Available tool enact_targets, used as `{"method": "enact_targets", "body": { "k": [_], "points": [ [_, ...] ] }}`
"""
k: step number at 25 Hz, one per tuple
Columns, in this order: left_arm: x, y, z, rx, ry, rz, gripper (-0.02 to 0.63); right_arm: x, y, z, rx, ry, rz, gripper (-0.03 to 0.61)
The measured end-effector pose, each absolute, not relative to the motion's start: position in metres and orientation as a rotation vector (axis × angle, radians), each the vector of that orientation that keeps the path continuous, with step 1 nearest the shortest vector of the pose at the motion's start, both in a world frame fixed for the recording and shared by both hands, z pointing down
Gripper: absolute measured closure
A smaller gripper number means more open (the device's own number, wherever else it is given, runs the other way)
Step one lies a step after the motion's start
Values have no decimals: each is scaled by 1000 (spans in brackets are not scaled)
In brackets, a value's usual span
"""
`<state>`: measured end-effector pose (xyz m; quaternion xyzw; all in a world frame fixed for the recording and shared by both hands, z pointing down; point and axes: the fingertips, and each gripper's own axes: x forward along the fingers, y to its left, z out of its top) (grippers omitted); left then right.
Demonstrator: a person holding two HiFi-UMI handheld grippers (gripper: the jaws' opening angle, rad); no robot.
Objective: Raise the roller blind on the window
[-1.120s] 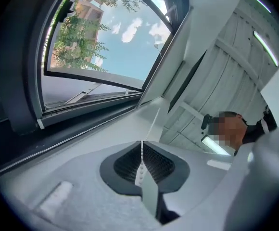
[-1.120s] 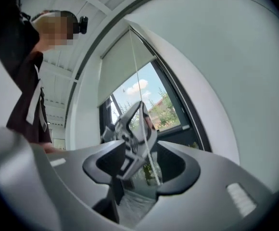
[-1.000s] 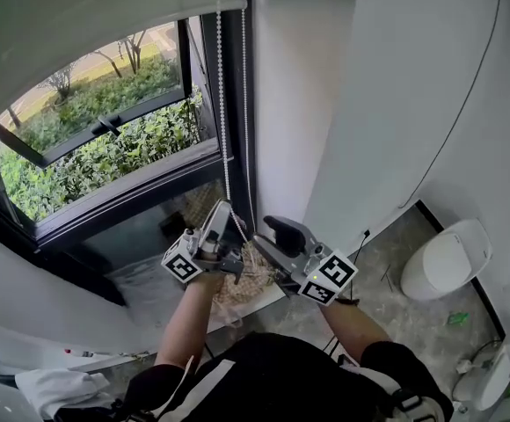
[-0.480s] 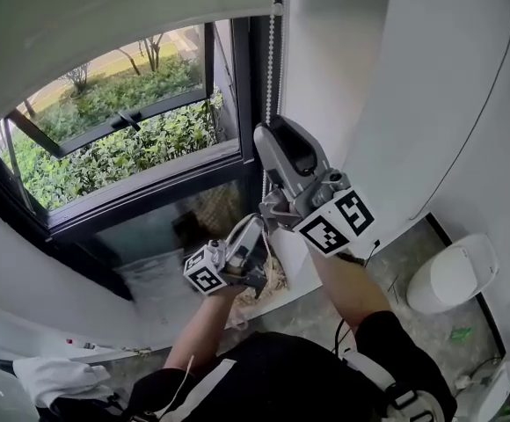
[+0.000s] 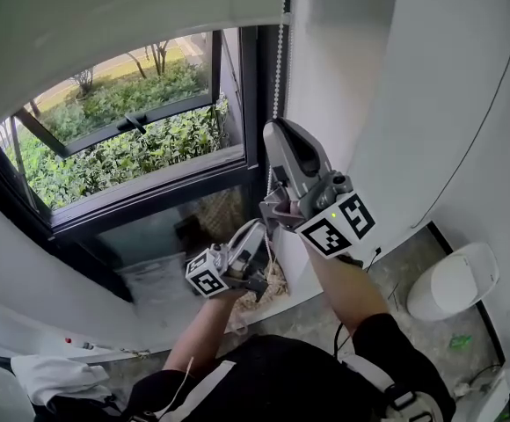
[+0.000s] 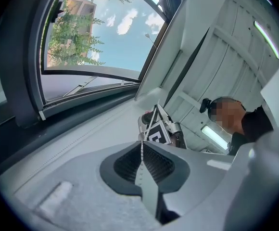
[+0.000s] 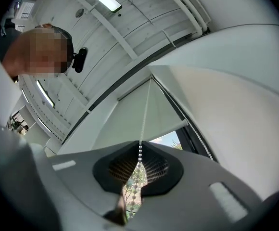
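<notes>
blind (image 5: 105, 7) covers only top of window (image 5: 132, 139), far left; left gripper (image 5: 257, 233) clenched on chain (image 5: 279, 69), low and near; right gripper (image 5: 279, 132) higher up, jaws just closed onto chain too; tip imo: keep right pinch firm, then free left, pull straight down, no sideways yank

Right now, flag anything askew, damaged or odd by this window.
Nothing stands out. The roller blind hangs evenly; the bead chain runs through the left tongs, shut on it, and the right tongs, which have just been closing on it.
</notes>
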<state>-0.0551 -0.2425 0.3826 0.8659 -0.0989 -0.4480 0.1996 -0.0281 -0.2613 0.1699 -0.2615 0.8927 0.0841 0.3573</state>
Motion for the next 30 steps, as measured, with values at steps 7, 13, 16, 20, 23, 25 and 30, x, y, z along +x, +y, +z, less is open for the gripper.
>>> {"method": "enact_targets", "body": {
  "k": [7, 13, 16, 20, 23, 25, 30],
  "points": [
    [-50, -253, 420, 2487, -429, -1054, 598, -15, -263, 210, -760, 2306, 234, 561],
    [-48, -265, 451, 2521, -598, -886, 597, 4, -270, 246, -846, 2335, 219, 561],
    [-45, -269, 477, 2522, -680, -766, 595, 6, -269, 275, -885, 2369, 190, 561],
    [-72, -274, 508, 2427, -773, -777, 560, -3, -263, 333, -913, 2445, 68, 561],
    [-112, -281, 495, 2370, -810, -924, 520, -12, -256, 363, -914, 2488, 7, 561],
    [-123, -283, 472, 2443, -803, -937, 510, -13, -253, 368, -918, 2490, -6, 561],
    [-106, -287, 377, 2726, -697, -908, 495, -7, -257, 366, -919, 2467, -62, 561]
  ]
}}
